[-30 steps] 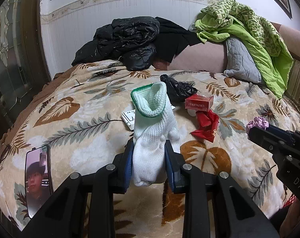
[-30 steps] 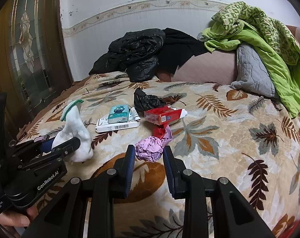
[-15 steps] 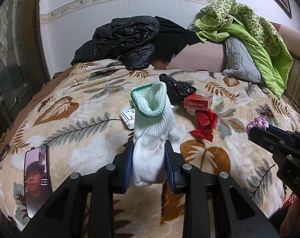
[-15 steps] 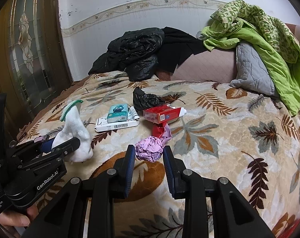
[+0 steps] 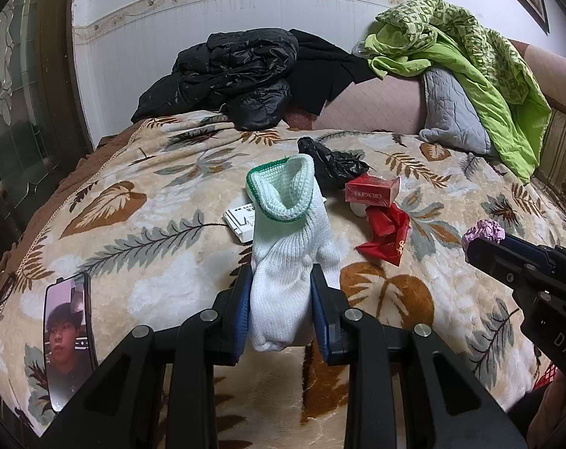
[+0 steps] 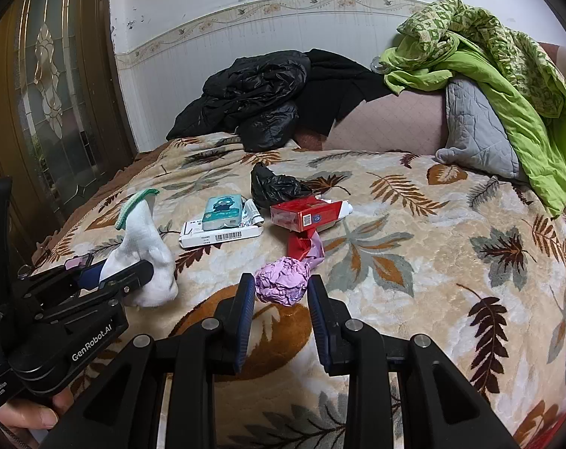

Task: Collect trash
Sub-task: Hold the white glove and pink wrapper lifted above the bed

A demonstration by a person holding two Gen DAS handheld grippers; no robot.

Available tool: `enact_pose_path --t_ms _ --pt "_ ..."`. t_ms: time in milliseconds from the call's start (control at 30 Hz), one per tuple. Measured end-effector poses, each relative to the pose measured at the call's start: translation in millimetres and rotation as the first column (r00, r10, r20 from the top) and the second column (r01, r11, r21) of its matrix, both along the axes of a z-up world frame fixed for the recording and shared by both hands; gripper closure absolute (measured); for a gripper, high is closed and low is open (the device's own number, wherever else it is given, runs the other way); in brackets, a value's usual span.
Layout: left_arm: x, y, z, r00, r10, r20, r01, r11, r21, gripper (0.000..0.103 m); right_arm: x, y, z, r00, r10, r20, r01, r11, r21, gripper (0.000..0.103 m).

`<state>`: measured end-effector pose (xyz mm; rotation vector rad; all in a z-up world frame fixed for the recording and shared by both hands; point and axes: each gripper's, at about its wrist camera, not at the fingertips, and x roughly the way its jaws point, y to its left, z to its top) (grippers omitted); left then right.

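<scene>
Left wrist view: the left hand-held gripper [image 5: 281,310] is clenched on a white knitted glove [image 5: 288,258] with a green cuff, which stands upright between its blue pads above the leaf-patterned blanket [image 5: 140,247] on the bed. Beyond the glove lie a black plastic bag [image 5: 333,166], a red cigarette pack [image 5: 371,191] and a red wrapper [image 5: 388,234]. A white box [image 5: 240,220] peeks out just left of the glove. A phone [image 5: 69,340] lies near the left edge of the bed. At right, the right hand-held gripper [image 5: 485,237] grasps a crumpled pink paper ball [image 5: 483,231].

Right wrist view: the right hand-held gripper [image 6: 281,301] is clenched on the pink paper ball [image 6: 281,284] over the blanket [image 6: 432,262]. Behind it lie the red wrapper [image 6: 301,245], cigarette pack [image 6: 305,215], black bag [image 6: 275,187], the white box [image 6: 221,234] and a teal tissue pack [image 6: 223,211] resting on it. At left, the left hand-held gripper [image 6: 124,273] holds the glove [image 6: 146,247].
</scene>
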<state>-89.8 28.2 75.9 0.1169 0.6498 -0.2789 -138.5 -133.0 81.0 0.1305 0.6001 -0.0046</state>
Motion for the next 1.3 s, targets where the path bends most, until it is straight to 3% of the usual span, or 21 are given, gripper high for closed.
enact_pose_path --t_ms 1300 --pt "-5.3 -7.0 0.0 1.000 -0.026 0.006 0.026 1.000 -0.009 0.075 -0.4 -0.6 0.9 1.000 -0.001 0.004 0.001 1.000 -0.002 0.072"
